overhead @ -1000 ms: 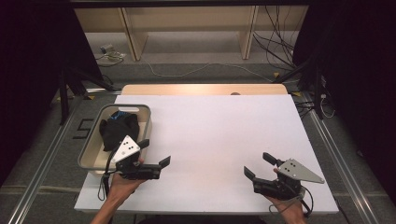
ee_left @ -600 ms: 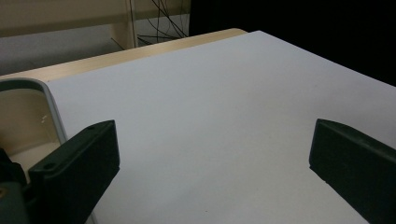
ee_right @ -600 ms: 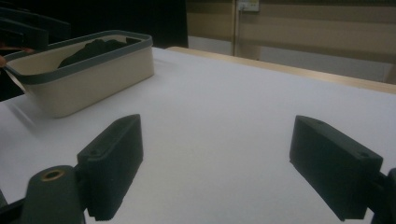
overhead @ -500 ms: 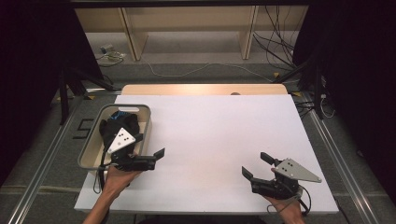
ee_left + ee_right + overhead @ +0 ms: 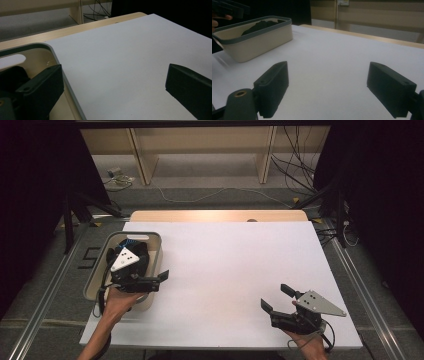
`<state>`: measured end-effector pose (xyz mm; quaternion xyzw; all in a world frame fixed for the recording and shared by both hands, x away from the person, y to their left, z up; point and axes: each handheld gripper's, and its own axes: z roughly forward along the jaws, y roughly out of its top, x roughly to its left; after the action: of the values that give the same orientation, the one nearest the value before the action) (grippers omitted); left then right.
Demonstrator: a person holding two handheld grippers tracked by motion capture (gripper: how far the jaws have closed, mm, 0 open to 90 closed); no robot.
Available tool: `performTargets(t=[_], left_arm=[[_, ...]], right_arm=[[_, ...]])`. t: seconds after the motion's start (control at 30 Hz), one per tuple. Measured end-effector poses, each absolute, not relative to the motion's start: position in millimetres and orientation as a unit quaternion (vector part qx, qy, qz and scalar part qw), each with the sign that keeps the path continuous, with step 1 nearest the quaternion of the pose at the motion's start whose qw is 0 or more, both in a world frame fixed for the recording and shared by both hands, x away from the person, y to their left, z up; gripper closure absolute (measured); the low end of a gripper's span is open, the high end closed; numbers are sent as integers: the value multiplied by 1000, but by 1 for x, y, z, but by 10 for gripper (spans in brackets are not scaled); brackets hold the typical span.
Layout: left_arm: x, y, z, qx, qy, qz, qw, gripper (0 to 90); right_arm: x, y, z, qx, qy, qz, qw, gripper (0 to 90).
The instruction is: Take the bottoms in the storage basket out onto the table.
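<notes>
A beige tub with a grey rim (image 5: pixel 151 238) stands on the left of the white table (image 5: pixel 230 260). Dark black stuff with a bit of blue (image 5: pixel 134 246) lies inside it. My left gripper (image 5: pixel 151 276) hovers open across the tub's right rim. In the left gripper view (image 5: pixel 112 92), one jaw hangs over the tub's inside (image 5: pixel 37 62) and the other over bare table. My right gripper (image 5: pixel 277 298) is open near the table's front right corner, nothing between its jaws (image 5: pixel 329 92). Its view looks across the table at the tub (image 5: pixel 257 45) and the dark contents (image 5: pixel 263 24).
A wooden strip (image 5: pixel 215 215) runs along the table's far edge. Behind it stand wooden shelf legs (image 5: pixel 142 155), with cables (image 5: pixel 295 175) on the floor. Metal rails (image 5: pixel 45 320) flank the table on both sides.
My left gripper has moved away from the front edge and leftward, and its jaws now straddle the tub's rim. The right gripper has barely shifted.
</notes>
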<state>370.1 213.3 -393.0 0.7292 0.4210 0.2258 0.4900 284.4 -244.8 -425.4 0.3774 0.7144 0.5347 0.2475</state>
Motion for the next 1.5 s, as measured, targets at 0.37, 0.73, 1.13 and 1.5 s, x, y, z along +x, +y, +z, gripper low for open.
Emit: performTargets(t=[0.37, 0.73, 1.13, 1.5], left_arm=[[390, 235, -383, 724, 458, 222, 465, 15], [412, 250, -389, 716, 515, 204, 426, 29], [435, 257, -388, 729, 543, 195, 368, 29], [450, 260, -394, 735, 561, 174, 338, 33]], right_arm=[[285, -244, -425, 377, 715, 533, 249, 186], [286, -245, -426, 378, 714, 534, 251, 187], [286, -244, -426, 375, 717, 531, 252, 188], [285, -243, -427, 372, 718, 529, 255, 190]])
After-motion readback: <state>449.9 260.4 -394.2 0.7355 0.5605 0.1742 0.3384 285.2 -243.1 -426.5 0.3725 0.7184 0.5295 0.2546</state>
